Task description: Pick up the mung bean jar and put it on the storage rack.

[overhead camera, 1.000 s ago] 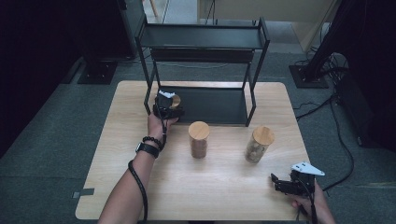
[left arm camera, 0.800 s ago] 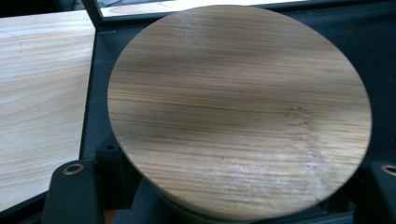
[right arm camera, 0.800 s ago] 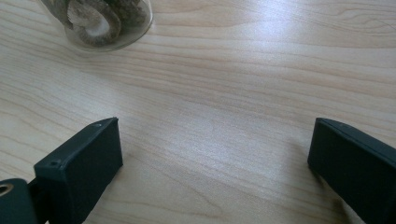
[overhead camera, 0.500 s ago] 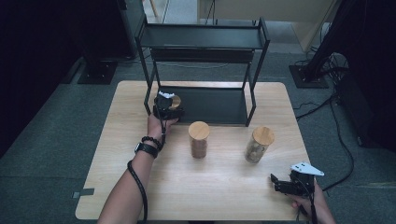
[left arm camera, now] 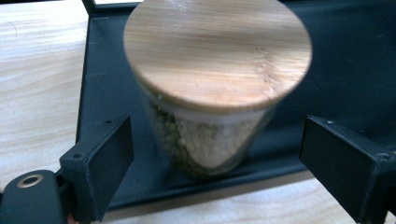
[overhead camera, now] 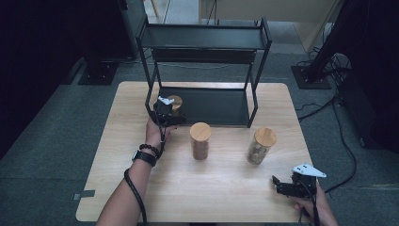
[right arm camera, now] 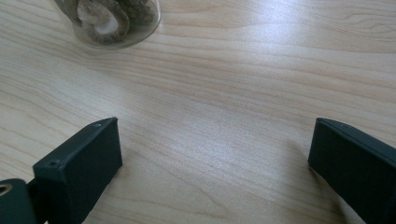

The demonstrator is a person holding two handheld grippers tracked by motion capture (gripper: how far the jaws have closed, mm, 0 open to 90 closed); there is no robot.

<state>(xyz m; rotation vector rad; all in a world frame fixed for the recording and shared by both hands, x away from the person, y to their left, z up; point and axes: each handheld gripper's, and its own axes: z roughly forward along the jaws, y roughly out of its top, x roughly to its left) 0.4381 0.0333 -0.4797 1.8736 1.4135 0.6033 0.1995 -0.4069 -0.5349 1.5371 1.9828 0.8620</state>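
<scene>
Now at a wooden table, a person works with a two-jaw gripper in each hand in front of a black two-tier rack. Three wood-lidded glass jars are in play. One, the jar of green lentils, stands upright on the rack's lower shelf at its front left corner; a middle jar and a jar of dried mushrooms stand on the bare tabletop just ahead of the rack, well apart from each other.

Judging from the layout, the step in hand is the release of the first jar onto the shelf. The left gripper has just been opening its jaws: in the left gripper view they stand clear on either side of the lentil jar, no pad touching the glass, with the jar between them. The right gripper rests low at the table's near right corner with jaws spread wide and nothing between them; its own view has the mushroom jar's base ahead of it.

What the next move seems to call for is drawing the left gripper straight back without clipping the jar, then fetching one of the two jars left on the table.

No brand, label or writing can be read anywhere.
</scene>
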